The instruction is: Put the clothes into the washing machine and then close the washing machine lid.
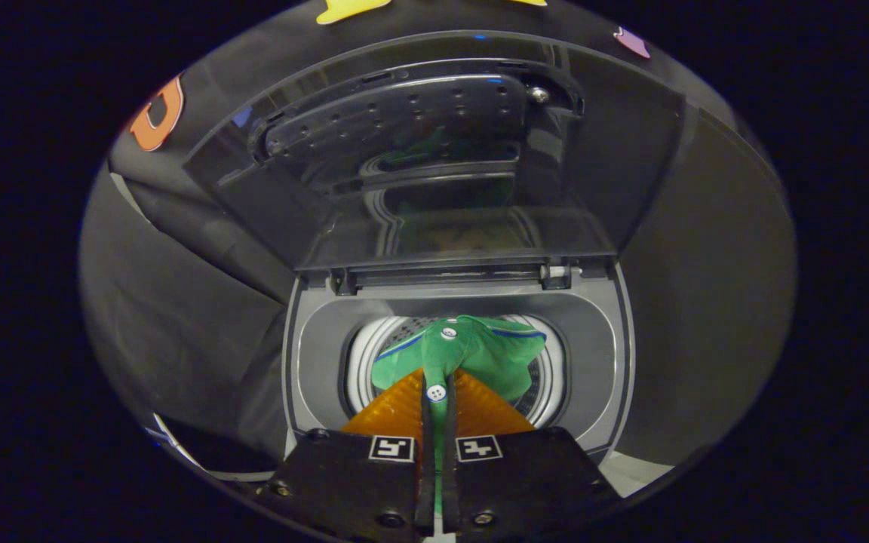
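Pinching green garment (480,351) — gripper (438,377) fingers pressed together, above washing machine (314,362) drum, lid (434,166) raised — no legible writing.

Claw (438,392) fingers pinched nearly together

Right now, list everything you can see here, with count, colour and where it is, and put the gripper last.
washing machine: one, grey top-loader, beyond the fingers, opening facing up
lid: one, dark and see-through, standing open behind the opening
drum: one, white rim with a perforated wall, under the garment
garment: one, green with white buttons and a blue edge, pinched between the fingers and hanging over the drum
booth wall: black cloth, around the machine
gripper: one, both fingers pressed on the garment
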A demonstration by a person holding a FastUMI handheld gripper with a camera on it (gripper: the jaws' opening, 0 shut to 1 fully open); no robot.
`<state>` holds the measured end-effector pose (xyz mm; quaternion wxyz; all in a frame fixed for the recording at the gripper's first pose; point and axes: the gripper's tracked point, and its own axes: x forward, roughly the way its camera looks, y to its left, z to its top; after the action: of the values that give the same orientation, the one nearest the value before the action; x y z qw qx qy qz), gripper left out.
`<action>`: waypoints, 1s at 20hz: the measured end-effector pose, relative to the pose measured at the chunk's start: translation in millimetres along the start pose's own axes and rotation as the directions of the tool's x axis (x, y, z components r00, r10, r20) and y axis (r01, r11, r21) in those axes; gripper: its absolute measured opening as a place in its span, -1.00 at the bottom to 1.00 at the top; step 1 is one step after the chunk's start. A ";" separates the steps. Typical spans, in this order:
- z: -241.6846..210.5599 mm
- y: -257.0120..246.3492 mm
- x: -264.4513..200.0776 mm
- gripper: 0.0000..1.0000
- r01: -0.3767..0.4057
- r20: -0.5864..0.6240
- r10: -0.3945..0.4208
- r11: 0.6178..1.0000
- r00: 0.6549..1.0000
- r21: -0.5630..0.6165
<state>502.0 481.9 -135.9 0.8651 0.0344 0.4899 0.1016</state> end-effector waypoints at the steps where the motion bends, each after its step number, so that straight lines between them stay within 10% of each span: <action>1: 0.7 -0.3 -0.9 -0.81 0.003 0.000 -0.003 1.000 1.000 -0.008; 8: -1.0 2.7 -5.7 -0.78 0.011 0.015 -0.011 1.000 1.000 -0.020; 10: -0.8 2.7 -9.0 -0.59 0.014 0.029 -0.014 0.999 0.999 -0.030; 15: 0.4 -1.6 -16.2 0.68 0.043 0.068 -0.040 0.998 0.997 -0.037; 20: -6.1 -3.9 -17.8 0.64 0.048 0.068 -0.045 0.998 0.997 -0.037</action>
<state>488.5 474.1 -124.7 0.8837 0.0098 0.4592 0.0897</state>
